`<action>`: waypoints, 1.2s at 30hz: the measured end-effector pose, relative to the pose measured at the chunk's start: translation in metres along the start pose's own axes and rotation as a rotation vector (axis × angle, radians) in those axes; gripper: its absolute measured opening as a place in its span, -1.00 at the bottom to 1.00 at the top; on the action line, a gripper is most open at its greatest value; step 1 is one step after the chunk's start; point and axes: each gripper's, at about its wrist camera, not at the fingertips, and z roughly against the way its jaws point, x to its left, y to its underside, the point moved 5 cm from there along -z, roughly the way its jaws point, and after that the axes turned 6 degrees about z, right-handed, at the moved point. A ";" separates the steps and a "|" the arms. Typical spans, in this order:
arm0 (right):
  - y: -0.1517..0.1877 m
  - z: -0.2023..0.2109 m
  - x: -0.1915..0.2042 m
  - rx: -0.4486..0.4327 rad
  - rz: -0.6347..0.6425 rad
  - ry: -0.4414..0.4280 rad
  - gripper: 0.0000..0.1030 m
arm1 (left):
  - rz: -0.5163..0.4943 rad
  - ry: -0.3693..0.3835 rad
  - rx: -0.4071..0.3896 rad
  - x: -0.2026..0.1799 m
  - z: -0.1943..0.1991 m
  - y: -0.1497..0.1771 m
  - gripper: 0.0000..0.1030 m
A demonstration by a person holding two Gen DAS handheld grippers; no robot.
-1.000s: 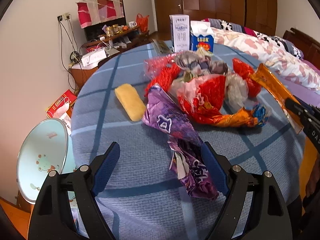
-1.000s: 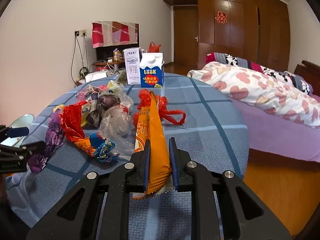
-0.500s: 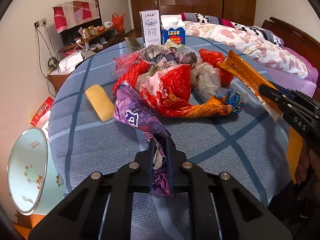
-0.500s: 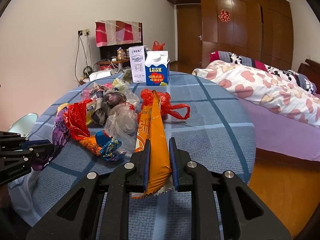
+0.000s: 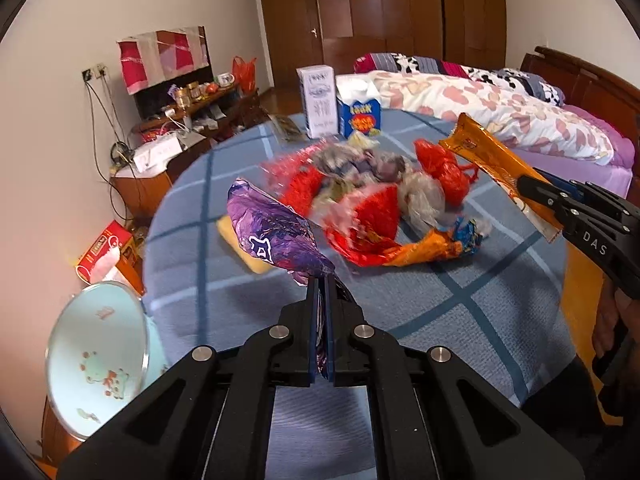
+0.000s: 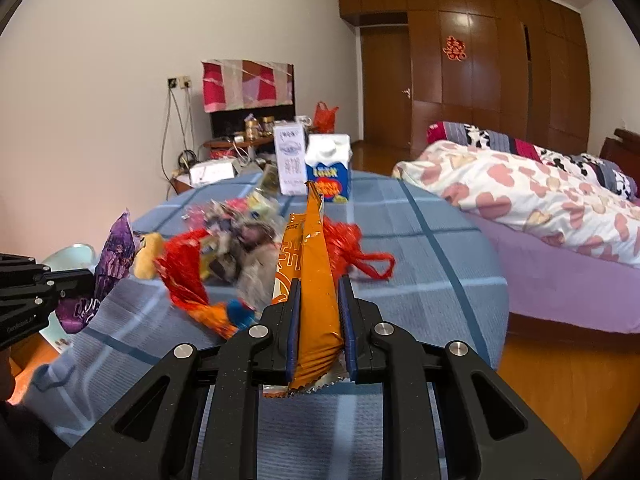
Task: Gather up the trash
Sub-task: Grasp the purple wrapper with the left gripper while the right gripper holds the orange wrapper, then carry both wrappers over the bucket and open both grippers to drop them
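The round surface, covered in blue checked cloth, spreads ahead of both grippers. Just beyond them lies a heap of crinkled wrappers, light, limp and slippery; best pinched at a flat edge. The right gripper clamps a long orange foil packet, fairly stiff, raised above the cloth. The left gripper is closed on a crumpled purple wrapper, soft, glossy, lifted clear.

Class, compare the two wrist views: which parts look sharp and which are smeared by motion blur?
Left wrist view: the purple wrapper in the left gripper is crisp, the trash pile smeared. Right wrist view: the orange wrapper in the right gripper is sharp, the pile blurred.
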 end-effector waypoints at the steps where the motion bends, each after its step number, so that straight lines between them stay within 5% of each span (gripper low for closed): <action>1: -0.004 0.002 0.004 -0.009 0.006 -0.008 -0.64 | 0.004 -0.003 -0.009 0.004 0.004 -0.002 -0.95; 21: -0.063 -0.027 0.119 -0.097 0.131 -0.194 -0.64 | 0.138 -0.201 -0.042 0.115 0.026 0.001 -0.95; 36: -0.087 -0.067 0.206 -0.082 0.248 -0.298 -0.64 | 0.208 -0.323 -0.060 0.181 0.045 0.017 -0.95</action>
